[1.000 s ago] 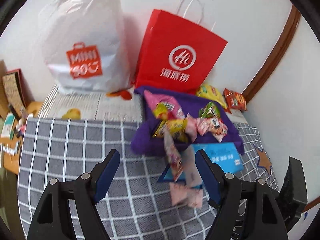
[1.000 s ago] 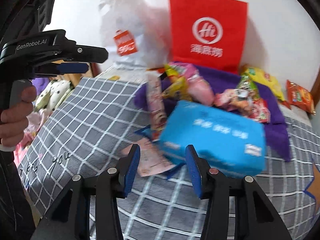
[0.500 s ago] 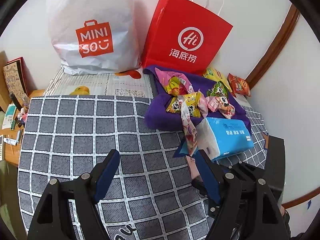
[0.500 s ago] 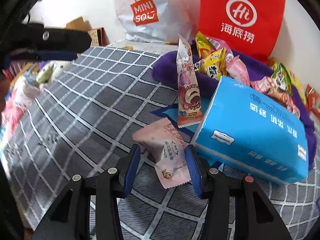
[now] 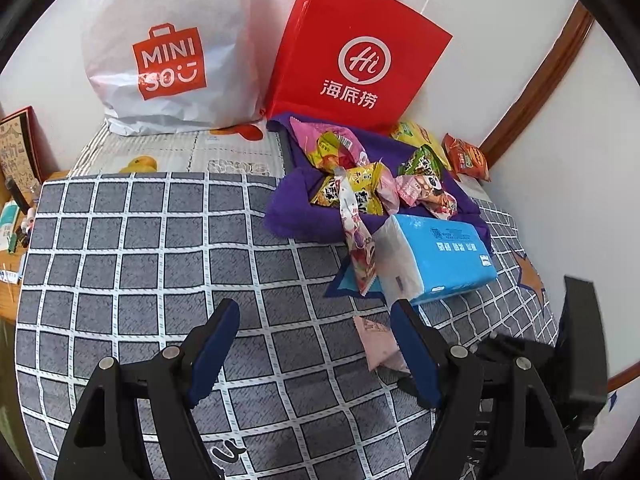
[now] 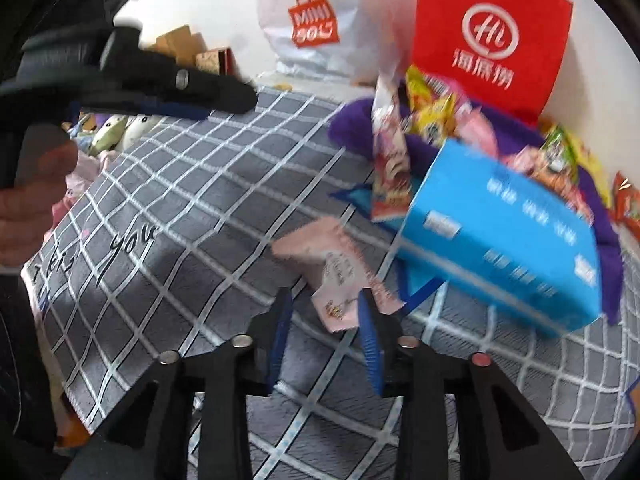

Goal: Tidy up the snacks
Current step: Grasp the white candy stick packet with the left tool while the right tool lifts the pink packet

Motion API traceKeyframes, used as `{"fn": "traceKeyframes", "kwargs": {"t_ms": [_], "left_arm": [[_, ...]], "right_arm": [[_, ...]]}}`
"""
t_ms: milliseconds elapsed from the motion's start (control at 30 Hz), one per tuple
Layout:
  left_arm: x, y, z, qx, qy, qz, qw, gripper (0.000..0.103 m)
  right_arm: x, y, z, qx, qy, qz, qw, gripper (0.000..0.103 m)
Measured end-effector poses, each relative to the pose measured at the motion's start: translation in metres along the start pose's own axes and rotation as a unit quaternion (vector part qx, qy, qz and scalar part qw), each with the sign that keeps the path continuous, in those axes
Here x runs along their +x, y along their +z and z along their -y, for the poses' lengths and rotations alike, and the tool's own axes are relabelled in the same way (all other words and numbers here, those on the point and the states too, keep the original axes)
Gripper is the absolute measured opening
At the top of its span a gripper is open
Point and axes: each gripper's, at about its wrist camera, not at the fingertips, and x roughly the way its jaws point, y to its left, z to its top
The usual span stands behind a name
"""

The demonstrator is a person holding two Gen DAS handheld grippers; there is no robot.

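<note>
Two grippers, both empty: right gripper [image 6: 324,320] low over the bed [image 5: 140,240], jaws narrowly apart around the pink packet [image 6: 332,268] beside the tissue pack [image 6: 500,232], likely to pinch it; left gripper [image 5: 312,340] wide, waiting.

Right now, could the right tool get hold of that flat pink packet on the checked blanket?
Probably yes. The right tool is open, and the pink packet lies directly ahead, its near edge reaching between the fingers. Nothing covers it; the blue tissue pack sits off to one side.
</note>
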Motion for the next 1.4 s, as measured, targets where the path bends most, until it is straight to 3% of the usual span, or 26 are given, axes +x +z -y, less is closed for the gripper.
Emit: {"fn": "traceKeyframes", "kwargs": {"t_ms": [67,367,467,667,800,933,1100,1167,1400], "left_arm": [[0.0,-0.001,0.0,-0.001,0.001,-0.001,1.0,0.075],[-0.006,-0.006,-0.001,-0.002,0.01,-0.001,1.0,0.075],[-0.005,-0.007,-0.003,-0.007,0.011,-0.001,0.9999,0.075],[0.015,-0.008,0.003,-0.013,0.002,-0.007,0.9999,0.075],[0.035,-0.003,0.017,-0.006,-0.026,-0.002,0.9996,0.075],[0.055,0.005,0.031,0.008,0.012,-0.004,0.9999,0.075],[0.072,0.017,0.028,-0.017,0.0,0.008,0.9998,0.069],[0.077,0.022,0.029,-0.014,-0.004,0.009,0.9998,0.063],[0.107,0.035,0.037,-0.019,-0.009,-0.003,0.9998,0.059]], "right_arm": [[0.004,0.005,0.0,-0.003,0.006,0.002,1.0,0.044],[0.048,0.015,-0.002,-0.018,-0.019,-0.024,0.999,0.048],[0.041,0.011,0.001,0.0,-0.009,-0.013,1.0,0.037],[0.007,-0.013,0.011,0.024,-0.013,0.017,0.999,0.037],[-0.016,-0.032,0.029,0.042,-0.039,0.036,0.998,0.037],[-0.028,-0.05,0.051,0.057,-0.074,0.039,0.995,0.037],[-0.037,-0.067,0.08,0.072,-0.11,0.048,0.99,0.037],[-0.036,-0.071,0.089,0.082,-0.112,0.049,0.989,0.037],[-0.023,-0.072,0.108,0.118,-0.077,0.027,0.99,0.037]]}}
